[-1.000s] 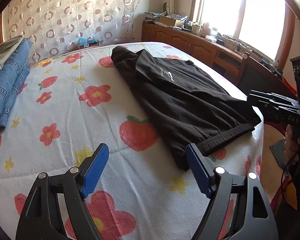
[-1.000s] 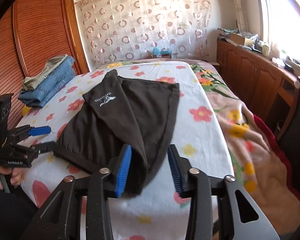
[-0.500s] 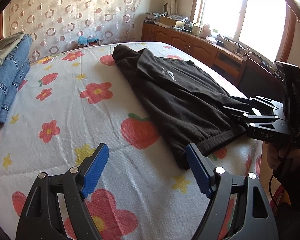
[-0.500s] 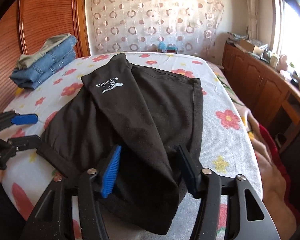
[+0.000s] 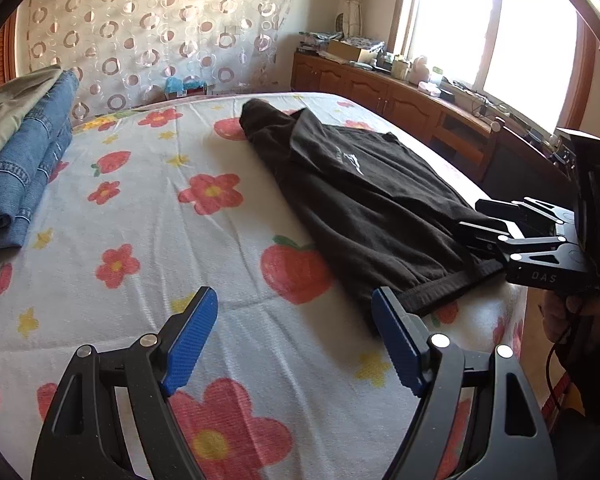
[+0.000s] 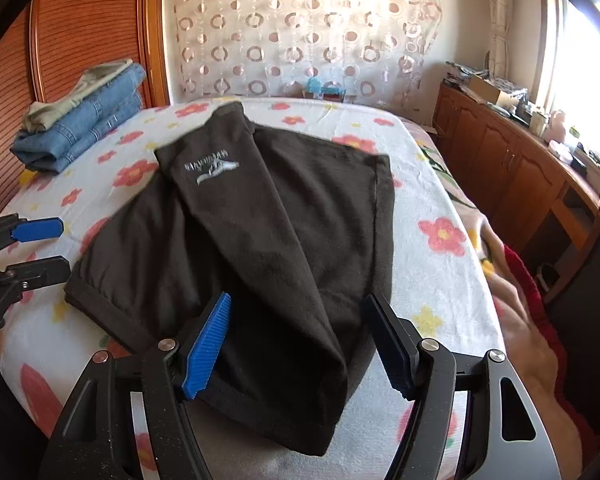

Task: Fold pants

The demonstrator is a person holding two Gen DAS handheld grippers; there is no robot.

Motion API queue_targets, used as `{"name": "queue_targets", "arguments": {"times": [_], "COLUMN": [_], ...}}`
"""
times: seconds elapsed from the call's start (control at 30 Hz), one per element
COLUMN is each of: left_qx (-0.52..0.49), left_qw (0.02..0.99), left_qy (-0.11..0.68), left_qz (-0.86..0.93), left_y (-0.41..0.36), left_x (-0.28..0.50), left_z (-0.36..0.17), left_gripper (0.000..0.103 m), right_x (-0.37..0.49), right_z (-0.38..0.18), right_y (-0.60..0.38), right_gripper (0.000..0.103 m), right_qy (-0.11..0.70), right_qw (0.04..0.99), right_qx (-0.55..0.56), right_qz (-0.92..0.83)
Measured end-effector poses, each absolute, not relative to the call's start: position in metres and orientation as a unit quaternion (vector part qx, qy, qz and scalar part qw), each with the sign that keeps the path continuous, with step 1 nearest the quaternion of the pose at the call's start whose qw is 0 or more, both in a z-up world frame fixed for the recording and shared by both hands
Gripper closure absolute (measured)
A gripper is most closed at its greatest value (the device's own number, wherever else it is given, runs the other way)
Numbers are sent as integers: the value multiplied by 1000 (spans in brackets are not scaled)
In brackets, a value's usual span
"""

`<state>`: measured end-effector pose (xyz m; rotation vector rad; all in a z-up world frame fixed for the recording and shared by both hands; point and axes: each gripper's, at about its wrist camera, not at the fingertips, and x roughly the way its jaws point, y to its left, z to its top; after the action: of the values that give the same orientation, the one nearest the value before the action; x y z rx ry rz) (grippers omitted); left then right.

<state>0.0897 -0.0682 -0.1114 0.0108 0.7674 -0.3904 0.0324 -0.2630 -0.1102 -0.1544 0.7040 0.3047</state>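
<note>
Black pants (image 5: 372, 208) with a white logo lie partly folded on the flowered bed sheet (image 5: 148, 232). They also show in the right wrist view (image 6: 268, 248). My left gripper (image 5: 296, 336) is open and empty, low over the sheet just left of the waistband corner; it also shows at the left edge of the right wrist view (image 6: 40, 248). My right gripper (image 6: 300, 340) is open, its jaws astride the near end of the pants. In the left wrist view it (image 5: 484, 224) sits at the pants' right edge.
A stack of folded jeans (image 5: 20, 168) lies on the bed's far left, also in the right wrist view (image 6: 80, 128). A wooden sideboard (image 5: 420, 108) runs under the window on the right. A patterned curtain (image 6: 300, 32) hangs behind the bed.
My right gripper has moved forward over the near end of the pants and opened wider. My left gripper has stayed nearly still and open.
</note>
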Motion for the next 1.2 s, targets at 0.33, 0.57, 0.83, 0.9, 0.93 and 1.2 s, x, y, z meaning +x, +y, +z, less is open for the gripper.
{"name": "queue_targets", "arguments": {"times": [0.33, 0.57, 0.83, 0.9, 0.93, 1.2], "left_qx": [-9, -16, -28, -29, -30, -26], "left_qw": [929, 937, 941, 941, 940, 935], "left_qy": [334, 318, 311, 312, 312, 324], "left_qz": [-158, -140, -132, -131, -132, -139], "left_y": [-38, -19, -5, -4, -4, -10], "left_x": [91, 91, 91, 92, 92, 91], "left_z": [-84, -73, -69, -70, -71, -78], "left_gripper": [23, 23, 23, 23, 23, 23], "right_x": [50, 82, 123, 132, 137, 150], "right_z": [-75, -66, -81, -84, -87, -77], "right_y": [-239, -197, -159, -153, -149, -153], "right_gripper": [57, 68, 69, 76, 81, 101], "right_qy": [325, 327, 348, 356, 360, 353], "right_qw": [917, 898, 879, 875, 874, 879], "right_qx": [-82, -89, -114, -122, -126, -108], "right_qz": [216, 280, 305, 305, 302, 302]}}
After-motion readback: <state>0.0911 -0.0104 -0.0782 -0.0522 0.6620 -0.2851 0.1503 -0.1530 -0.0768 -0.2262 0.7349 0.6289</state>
